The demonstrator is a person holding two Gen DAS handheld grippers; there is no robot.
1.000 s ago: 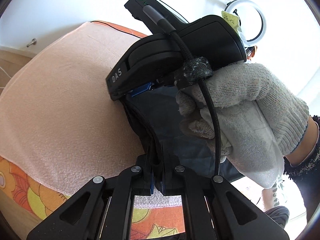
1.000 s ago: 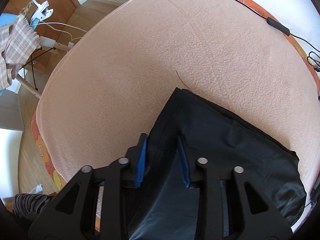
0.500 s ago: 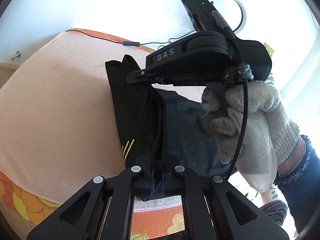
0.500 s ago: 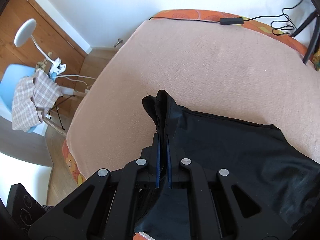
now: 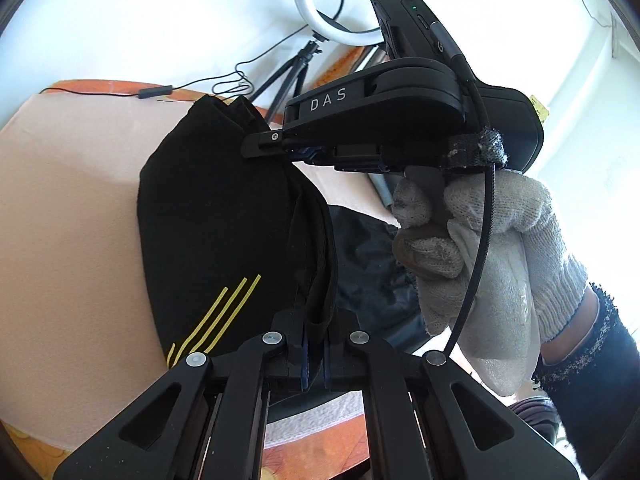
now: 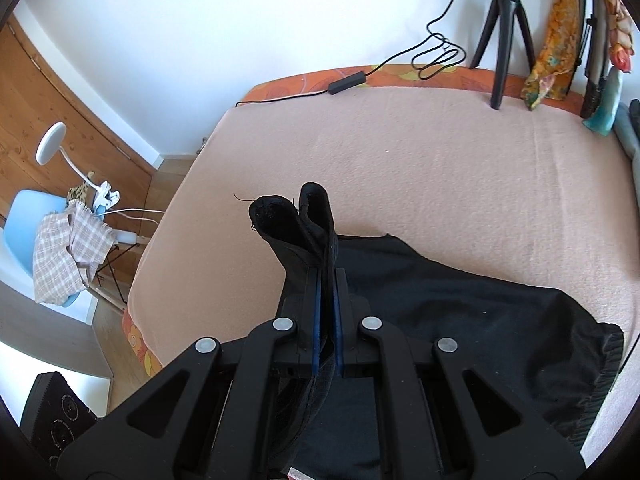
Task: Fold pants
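Both grippers have lifted the pants (image 5: 208,216) higher off the bed (image 6: 420,160) than half a second ago. Matte black fabric, with three thin yellow stripes, bunches into soft rounded folds. Ahead of the right gripper (image 6: 327,320) a tripod (image 6: 504,20) and cable (image 6: 400,56) stand by the wall. Left gripper (image 5: 315,344) and right gripper are each clamped on a pants edge; the rest drapes on the bed's peach blanket, right of the right gripper.

Black pants (image 5: 216,216) with three yellow stripes, one end lifted; rest spread on pink bed
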